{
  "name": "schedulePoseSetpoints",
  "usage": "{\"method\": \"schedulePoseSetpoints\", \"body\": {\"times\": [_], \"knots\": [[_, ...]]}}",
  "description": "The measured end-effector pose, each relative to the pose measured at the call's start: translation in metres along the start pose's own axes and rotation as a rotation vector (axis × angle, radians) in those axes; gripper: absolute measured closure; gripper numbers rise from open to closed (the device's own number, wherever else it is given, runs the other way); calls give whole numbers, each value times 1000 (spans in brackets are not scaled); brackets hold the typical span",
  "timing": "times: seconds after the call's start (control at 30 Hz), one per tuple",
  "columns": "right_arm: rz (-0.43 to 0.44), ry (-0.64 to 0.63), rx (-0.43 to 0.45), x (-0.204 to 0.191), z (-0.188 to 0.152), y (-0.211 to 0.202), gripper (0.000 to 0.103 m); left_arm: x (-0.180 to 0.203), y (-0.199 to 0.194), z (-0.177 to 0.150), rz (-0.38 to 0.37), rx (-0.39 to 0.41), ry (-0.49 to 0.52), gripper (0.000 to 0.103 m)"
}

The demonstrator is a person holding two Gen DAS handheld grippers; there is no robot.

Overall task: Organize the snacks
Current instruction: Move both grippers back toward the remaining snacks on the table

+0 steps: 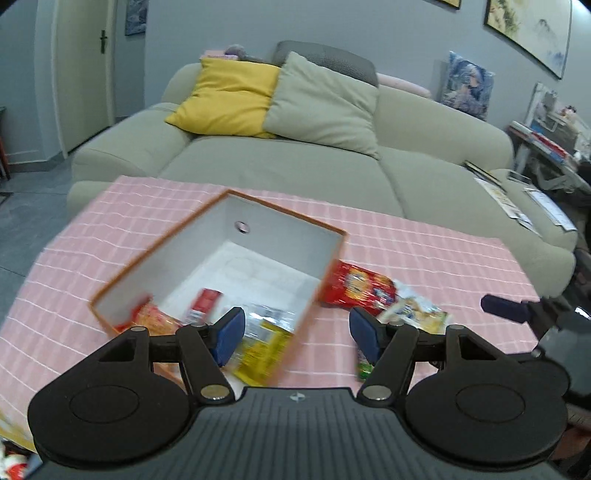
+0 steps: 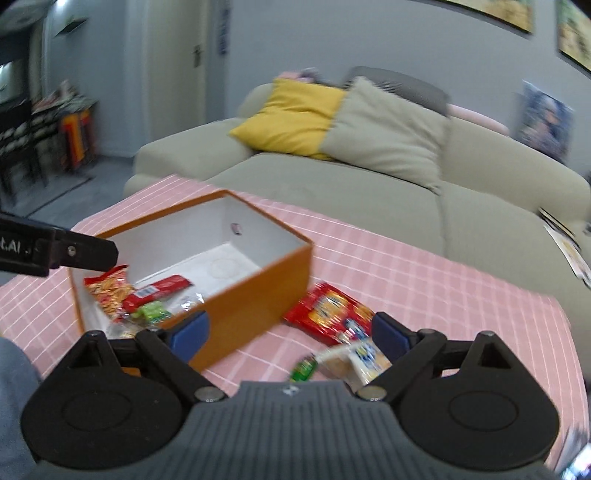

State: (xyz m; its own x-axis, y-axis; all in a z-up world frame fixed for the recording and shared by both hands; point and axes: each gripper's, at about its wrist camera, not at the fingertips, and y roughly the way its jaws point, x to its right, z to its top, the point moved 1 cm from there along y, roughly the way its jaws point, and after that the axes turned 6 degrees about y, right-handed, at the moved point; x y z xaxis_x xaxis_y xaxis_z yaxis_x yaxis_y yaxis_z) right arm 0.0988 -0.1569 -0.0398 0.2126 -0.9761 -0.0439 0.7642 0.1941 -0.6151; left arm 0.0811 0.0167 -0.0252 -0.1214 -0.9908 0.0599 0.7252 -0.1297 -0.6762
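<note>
there, orange box (image 2: 255, 291) holds snack packets (image 2: 110, 291); both hand-held grippers (image 1: 297, 332) (image 2: 291, 332) wide, empty.

— What stands behind the table?
— A beige sofa (image 1: 295, 162) with a yellow cushion (image 1: 225, 98) and a grey-green cushion (image 1: 325, 103), against a grey wall (image 1: 369, 33); a door (image 1: 85, 66) at left.

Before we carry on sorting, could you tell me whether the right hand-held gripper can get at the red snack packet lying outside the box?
Probably yes: the right hand-held gripper is open, and the red snack packet lies uncovered beside the orange box.
</note>
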Motion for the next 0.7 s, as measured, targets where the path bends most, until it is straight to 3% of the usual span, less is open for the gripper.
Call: {"method": "schedulePoseSetpoints", "body": {"times": [0.3, 0.6, 0.7], "knots": [[-134, 86, 0, 37, -59, -10, 12, 42, 27, -31, -76, -40, 67, 27], [-160, 125, -56, 56, -77, 8, 12, 61, 59, -45, -101, -96, 78, 29], [-162, 89, -64, 58, -78, 19, 13, 65, 70, -44, -116, -111, 69, 35]]}}
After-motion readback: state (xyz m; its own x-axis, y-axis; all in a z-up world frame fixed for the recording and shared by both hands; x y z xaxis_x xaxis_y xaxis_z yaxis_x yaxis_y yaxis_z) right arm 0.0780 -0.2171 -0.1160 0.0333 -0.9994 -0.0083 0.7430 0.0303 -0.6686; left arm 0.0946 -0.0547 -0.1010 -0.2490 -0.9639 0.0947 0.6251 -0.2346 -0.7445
